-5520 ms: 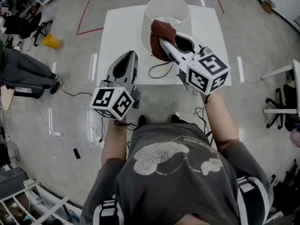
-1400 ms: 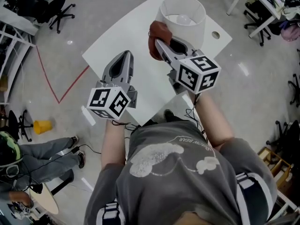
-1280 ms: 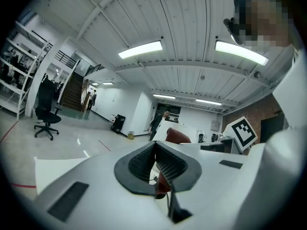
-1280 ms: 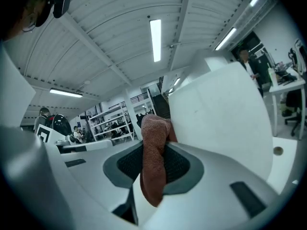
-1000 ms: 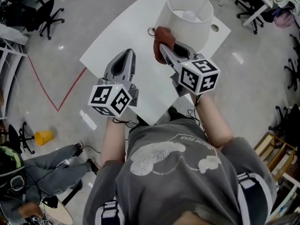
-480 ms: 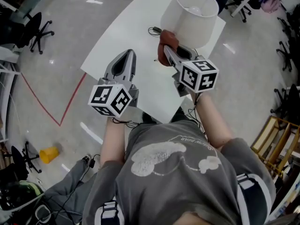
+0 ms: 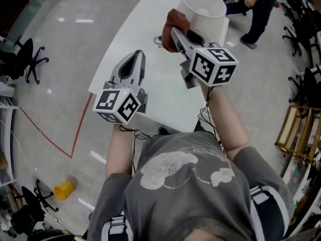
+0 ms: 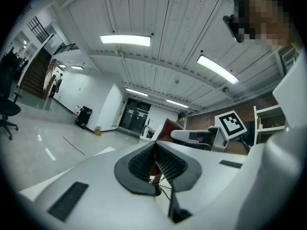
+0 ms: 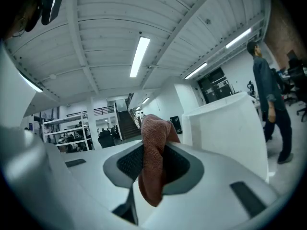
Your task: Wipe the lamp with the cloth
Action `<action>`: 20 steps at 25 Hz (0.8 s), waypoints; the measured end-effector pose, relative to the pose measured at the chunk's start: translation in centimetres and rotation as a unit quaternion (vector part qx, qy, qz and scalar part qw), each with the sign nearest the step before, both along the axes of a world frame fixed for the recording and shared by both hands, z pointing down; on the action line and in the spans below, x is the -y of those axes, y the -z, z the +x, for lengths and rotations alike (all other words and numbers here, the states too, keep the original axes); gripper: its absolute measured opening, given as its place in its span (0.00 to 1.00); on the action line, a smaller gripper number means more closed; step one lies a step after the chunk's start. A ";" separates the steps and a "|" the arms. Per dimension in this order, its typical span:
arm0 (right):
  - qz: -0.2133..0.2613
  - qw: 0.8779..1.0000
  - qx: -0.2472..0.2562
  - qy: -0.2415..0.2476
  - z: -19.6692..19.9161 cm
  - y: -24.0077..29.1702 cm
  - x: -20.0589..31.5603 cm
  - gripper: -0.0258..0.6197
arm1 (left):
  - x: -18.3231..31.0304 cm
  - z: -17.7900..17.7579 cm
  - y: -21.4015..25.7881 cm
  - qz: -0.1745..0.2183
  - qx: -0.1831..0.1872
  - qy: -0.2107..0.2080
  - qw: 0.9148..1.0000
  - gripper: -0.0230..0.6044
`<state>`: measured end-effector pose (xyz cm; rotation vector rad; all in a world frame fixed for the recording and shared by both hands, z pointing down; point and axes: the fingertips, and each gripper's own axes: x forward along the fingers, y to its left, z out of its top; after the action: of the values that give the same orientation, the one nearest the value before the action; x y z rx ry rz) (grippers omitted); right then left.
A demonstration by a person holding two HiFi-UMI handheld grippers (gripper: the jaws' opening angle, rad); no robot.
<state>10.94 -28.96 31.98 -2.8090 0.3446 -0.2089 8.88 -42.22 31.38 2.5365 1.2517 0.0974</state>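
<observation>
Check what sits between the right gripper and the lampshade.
The cloth: the right gripper is shut on it, and it bulges toward the lampshade. The head view shows this; contact is unclear.

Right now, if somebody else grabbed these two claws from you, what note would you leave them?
Left claw: shut, empty, held over the white table, away from the lamp.
Right claw: shut on the reddish-brown cloth, raised close beside the lamp's white shade; whether the cloth touches it I cannot tell.
Done: cloth gripped and brought up to the lamp.
To do: wipe the shade. How much is already wiped does not show.
</observation>
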 end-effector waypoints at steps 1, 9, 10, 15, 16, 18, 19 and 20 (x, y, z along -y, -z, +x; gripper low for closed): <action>-0.002 1.000 -0.004 -0.007 0.4 0.5 -0.2 0.19 | -0.1 0.2 0.2 -0.001 -0.001 -0.006 1.000 0.05; 0.016 0.999 -0.009 -0.051 2.4 2.2 -2.2 0.19 | -0.7 1.7 0.9 -0.005 -0.007 -0.034 0.999 0.05; 0.017 0.998 -0.005 -0.055 2.3 1.8 -2.3 0.19 | -0.8 1.7 0.9 -0.005 -0.007 -0.035 0.999 0.05; 0.028 0.997 0.027 -0.066 1.7 -1.2 -2.4 0.19 | -0.9 1.7 0.0 -0.002 0.002 -0.043 0.999 0.05; 0.030 0.997 0.033 -0.068 1.6 -1.8 -2.4 0.19 | -0.8 1.7 -0.3 0.000 0.005 -0.045 0.999 0.05; 0.034 0.996 0.045 -0.069 1.3 -3.0 -2.4 0.19 | -0.7 1.5 -0.9 0.005 0.011 -0.046 0.999 0.05; 0.036 0.996 0.052 -0.069 1.2 -3.7 -2.3 0.19 | -0.7 1.4 -1.2 0.006 0.015 -0.045 0.999 0.05; 0.038 0.995 0.060 -0.069 1.0 -4.5 -2.2 0.19 | -0.6 1.3 -1.5 0.008 0.018 -0.044 0.999 0.05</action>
<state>11.94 -26.73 36.48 -2.7157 0.1285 -0.3245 10.22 -41.65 32.88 2.4812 1.3540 0.1730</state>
